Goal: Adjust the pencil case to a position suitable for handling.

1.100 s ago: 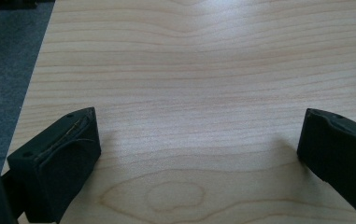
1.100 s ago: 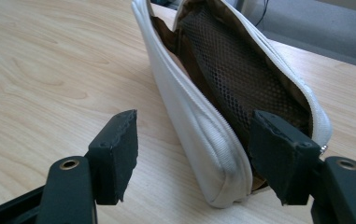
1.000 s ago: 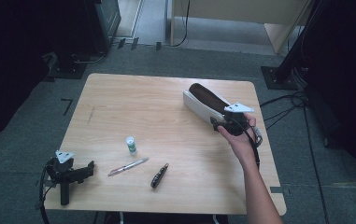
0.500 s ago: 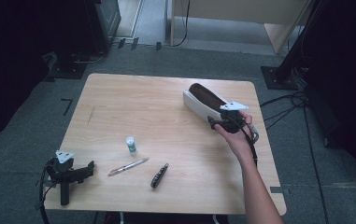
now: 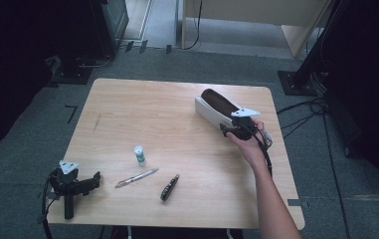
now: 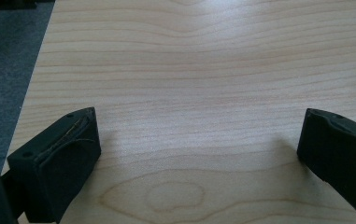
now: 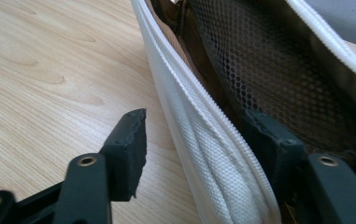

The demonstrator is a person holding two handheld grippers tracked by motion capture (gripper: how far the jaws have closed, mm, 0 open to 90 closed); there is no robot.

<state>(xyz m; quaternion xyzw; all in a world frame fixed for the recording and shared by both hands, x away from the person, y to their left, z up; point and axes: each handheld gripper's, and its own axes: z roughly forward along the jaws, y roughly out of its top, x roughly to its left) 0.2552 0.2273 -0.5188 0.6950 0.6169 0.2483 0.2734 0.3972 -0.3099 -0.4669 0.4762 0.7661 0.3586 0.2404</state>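
Observation:
A white zip pouch [image 5: 216, 106] with a brown mesh lining lies unzipped at the table's far right. A hand holds my right gripper [image 5: 228, 128] at the pouch's near end. In the right gripper view this gripper [image 7: 195, 119] is open and straddles the pouch's white side wall [image 7: 199, 140]: one jaw stands outside over the wood, the other inside against the mesh. My left gripper [image 5: 76, 183] lies unheld at the table's front left corner. Seen from its own camera, the left gripper [image 6: 199, 144] is wide open over bare wood.
A small white tube with a green label [image 5: 138, 155] stands left of centre. A pen [image 5: 137, 178] and a dark folded tool [image 5: 169, 187] lie near the front edge. The wooden table [image 5: 177, 114] stands on grey carpet, with cables at the right.
The hand has carried my right gripper a little to the left, closer onto the pouch's near end. The left gripper has not moved.

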